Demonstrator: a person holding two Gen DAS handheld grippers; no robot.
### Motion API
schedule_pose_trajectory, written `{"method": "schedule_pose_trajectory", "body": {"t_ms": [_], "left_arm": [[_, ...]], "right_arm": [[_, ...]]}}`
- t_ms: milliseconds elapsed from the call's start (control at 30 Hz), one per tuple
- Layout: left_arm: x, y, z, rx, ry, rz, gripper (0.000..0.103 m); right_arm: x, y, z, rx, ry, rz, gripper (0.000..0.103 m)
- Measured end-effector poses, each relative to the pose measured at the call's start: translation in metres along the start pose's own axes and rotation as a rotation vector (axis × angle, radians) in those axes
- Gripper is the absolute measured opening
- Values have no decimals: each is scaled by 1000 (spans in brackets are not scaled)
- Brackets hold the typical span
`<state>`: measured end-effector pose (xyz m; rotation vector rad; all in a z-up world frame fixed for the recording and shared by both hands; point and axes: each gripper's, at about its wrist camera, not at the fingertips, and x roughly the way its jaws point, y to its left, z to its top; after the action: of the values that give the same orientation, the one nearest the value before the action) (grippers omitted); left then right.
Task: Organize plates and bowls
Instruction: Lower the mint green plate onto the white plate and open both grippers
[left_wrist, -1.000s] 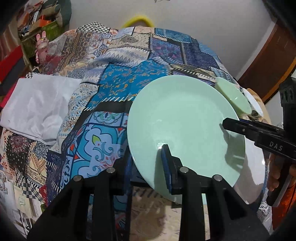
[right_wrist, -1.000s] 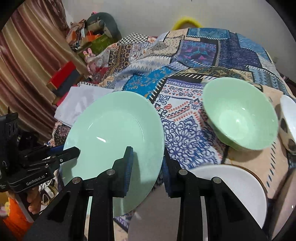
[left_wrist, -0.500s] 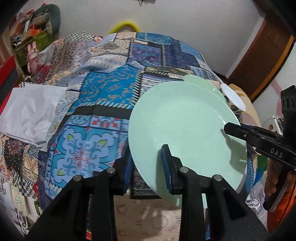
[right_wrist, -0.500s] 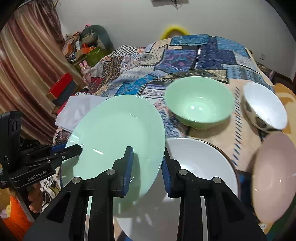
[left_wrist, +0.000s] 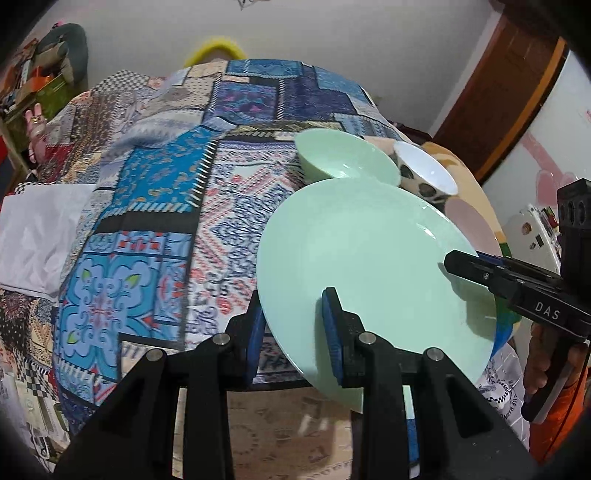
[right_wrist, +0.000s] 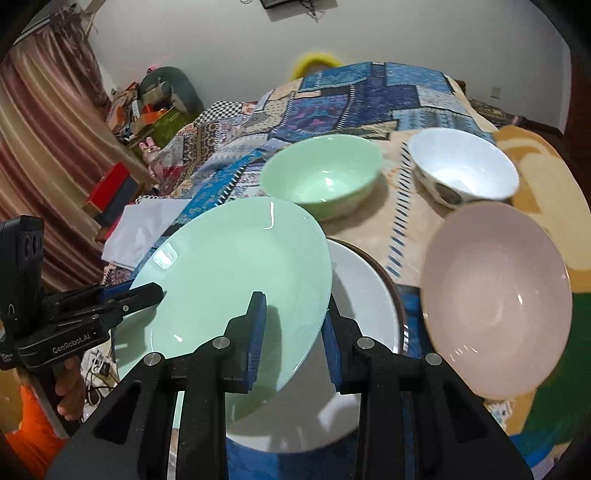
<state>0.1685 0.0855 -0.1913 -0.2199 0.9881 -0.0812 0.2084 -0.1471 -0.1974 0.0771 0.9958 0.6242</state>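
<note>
Green plate (left_wrist: 369, 266) in the air, clamped at both edges, not yet stacked.

Left view: left gripper (left_wrist: 293, 330) jaws clamped on near rim, right gripper (left_wrist: 476, 271) on right rim. Right view: plate over white plate (right_wrist: 365, 295); green bowl (right_wrist: 321, 173), white bowl (right_wrist: 463, 166), pink bowl (right_wrist: 495, 295) unstacked on bed.

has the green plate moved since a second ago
Yes. In the right wrist view the green plate, clamped by both grippers, was left of the white plate a second ago; now its right edge overlaps it.
</note>
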Motion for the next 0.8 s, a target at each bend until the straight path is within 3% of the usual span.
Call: {"method": "schedule_pose_trajectory", "body": {"t_ms": [433,800], "left_arm": [[36,-25,-11,32,82,10,30],[49,-31,-11,49,97,27,30]], "right_arm": [[9,-32,-25,74,50,7,27],[11,-41,-32,107,56,15,28]]}}
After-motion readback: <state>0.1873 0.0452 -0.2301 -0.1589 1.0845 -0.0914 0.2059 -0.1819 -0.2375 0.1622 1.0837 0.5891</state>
